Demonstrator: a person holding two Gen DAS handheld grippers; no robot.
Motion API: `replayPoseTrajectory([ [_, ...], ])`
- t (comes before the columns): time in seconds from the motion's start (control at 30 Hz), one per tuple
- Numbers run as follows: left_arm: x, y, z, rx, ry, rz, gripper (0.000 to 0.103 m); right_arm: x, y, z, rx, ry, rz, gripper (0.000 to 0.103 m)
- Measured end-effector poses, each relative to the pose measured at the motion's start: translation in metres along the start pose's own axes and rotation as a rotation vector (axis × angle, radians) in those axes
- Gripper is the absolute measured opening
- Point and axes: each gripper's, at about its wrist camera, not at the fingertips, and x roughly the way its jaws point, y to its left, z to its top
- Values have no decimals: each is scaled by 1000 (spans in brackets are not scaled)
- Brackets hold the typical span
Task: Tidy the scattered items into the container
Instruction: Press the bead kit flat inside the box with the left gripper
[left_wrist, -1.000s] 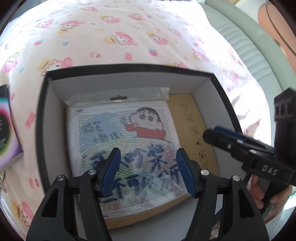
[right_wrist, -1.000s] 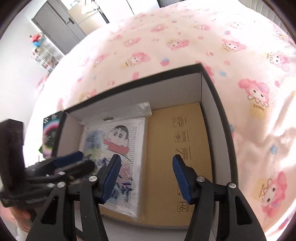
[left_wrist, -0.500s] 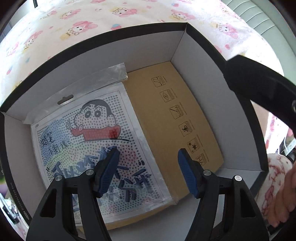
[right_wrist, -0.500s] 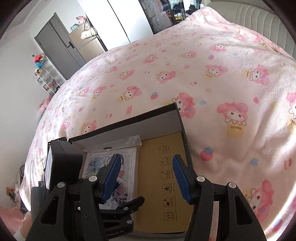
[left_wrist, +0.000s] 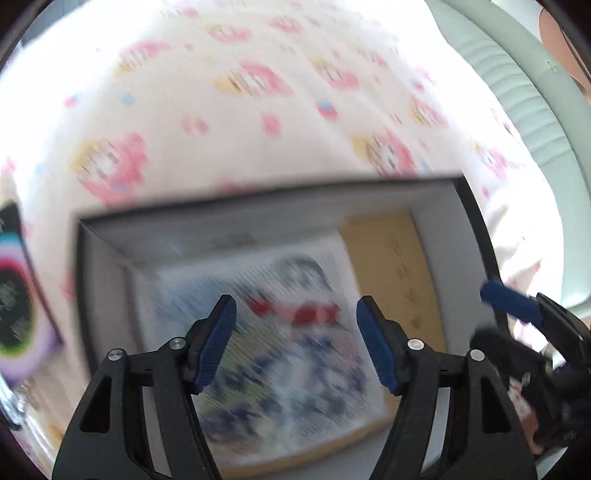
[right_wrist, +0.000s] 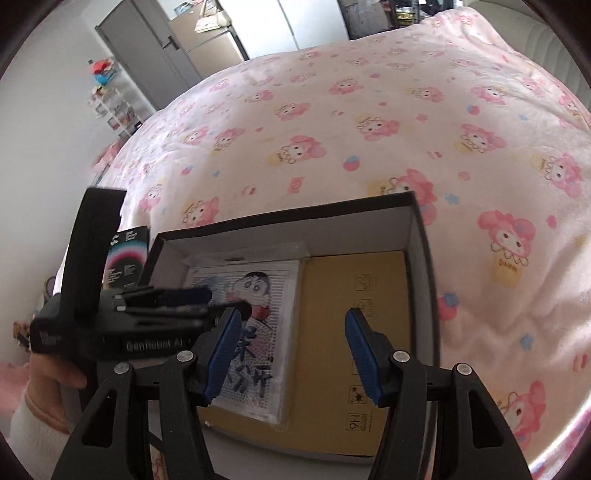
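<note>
An open black box with white inner walls (right_wrist: 421, 258) lies on the bed. Inside lie a brown cardboard sheet (right_wrist: 343, 295) and a bagged cartoon bead kit (right_wrist: 258, 317) on its left half. The box (left_wrist: 476, 236) and the blurred kit (left_wrist: 280, 332) also show in the left wrist view. My left gripper (left_wrist: 295, 339) is open and empty above the kit; it shows from the side in the right wrist view (right_wrist: 177, 302). My right gripper (right_wrist: 291, 350) is open and empty over the box's near part. A dark box with a rainbow ring (right_wrist: 125, 258) lies left of the container on the bed (left_wrist: 14, 295).
The pink cartoon-print blanket (right_wrist: 369, 129) covers the bed all around the box. A pale green padded headboard (left_wrist: 524, 110) runs along the right. A grey cabinet (right_wrist: 155, 48) and shelves with clutter (right_wrist: 110, 96) stand beyond the bed.
My left gripper has pulled back and tilted up from close over the box, with motion blur. My right gripper has shifted a little nearer the box. Both stay open.
</note>
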Motion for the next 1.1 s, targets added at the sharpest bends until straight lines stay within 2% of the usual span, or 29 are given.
replayPoseTrajectory([
  [0.07, 4, 9, 12, -11, 3, 90, 72, 17, 5, 9, -7, 54, 17, 56],
  [0.17, 15, 27, 25, -79, 45, 108, 71, 58, 6, 16, 28, 187, 7, 56],
  [0.33, 27, 31, 35, -83, 72, 155, 73, 97, 10, 8, 13, 286, 11, 56],
  [0.43, 26, 24, 28, -81, 77, 156, 69, 94, 6, 6, 24, 281, 4, 56],
  [0.5, 24, 15, 25, -70, 91, 70, 64, 84, 2, 6, 39, 246, 3, 56],
  [0.53, 25, 12, 24, -73, 97, 50, 64, 80, 0, 6, 47, 231, 12, 56],
  [0.57, 26, 10, 25, -72, 94, 68, 63, 76, -2, 6, 55, 217, 21, 56],
  [0.63, 34, 7, 29, -89, 93, 151, 56, 72, -5, 6, 62, 198, 10, 56],
  [0.73, 55, 27, 32, -202, 144, 129, 55, 75, -7, 3, 57, 199, -30, 56],
  [0.77, 58, 30, 31, -210, 141, 126, 56, 76, -7, 3, 56, 209, -22, 56],
  [0.9, 56, 19, 28, -146, 158, 170, 57, 82, -8, -3, 84, 253, 39, 56],
  [1.0, 52, 26, 23, -165, 177, 158, 59, 79, -2, -4, 56, 234, 8, 56],
  [1.1, 47, 30, 12, -178, 207, 122, 54, 74, 2, -7, 42, 221, 7, 56],
])
